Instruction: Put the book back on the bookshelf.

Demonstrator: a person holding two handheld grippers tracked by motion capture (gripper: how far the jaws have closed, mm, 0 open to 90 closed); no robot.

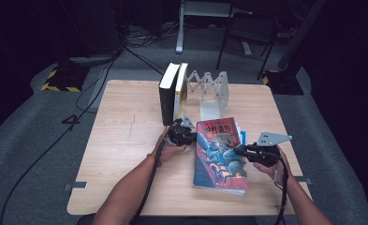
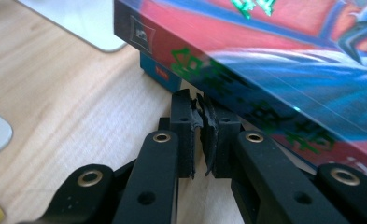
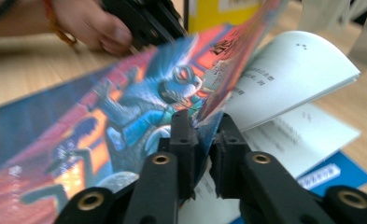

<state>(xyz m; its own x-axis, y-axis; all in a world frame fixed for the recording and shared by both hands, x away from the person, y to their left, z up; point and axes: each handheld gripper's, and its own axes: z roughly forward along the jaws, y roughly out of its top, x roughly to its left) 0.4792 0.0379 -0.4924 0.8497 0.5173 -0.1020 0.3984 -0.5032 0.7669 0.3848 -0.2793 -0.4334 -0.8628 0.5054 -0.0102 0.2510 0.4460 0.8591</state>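
Note:
A colourful illustrated book point(image 1: 221, 154) lies flat at the table's right front, on top of a thinner blue book point(image 1: 241, 136). My left gripper point(image 1: 186, 136) sits at the illustrated book's left side near its top corner. In the left gripper view its jaws point(image 2: 202, 105) are shut, pads almost together with nothing between them, tips against the spine point(image 2: 274, 60) just above the blue book point(image 2: 160, 74). My right gripper point(image 1: 240, 150) is at the book's right edge. Its jaws point(image 3: 204, 121) are shut on the front cover point(image 3: 102, 121), which is lifted off the white pages point(image 3: 288, 74).
Two books point(image 1: 169, 93) stand upright at the back centre of the wooden table point(image 1: 125, 140), against a folding metal book rack point(image 1: 212, 91). The person's other hand point(image 3: 92, 28) appears beyond the cover. Cables and stands lie on the floor past the table.

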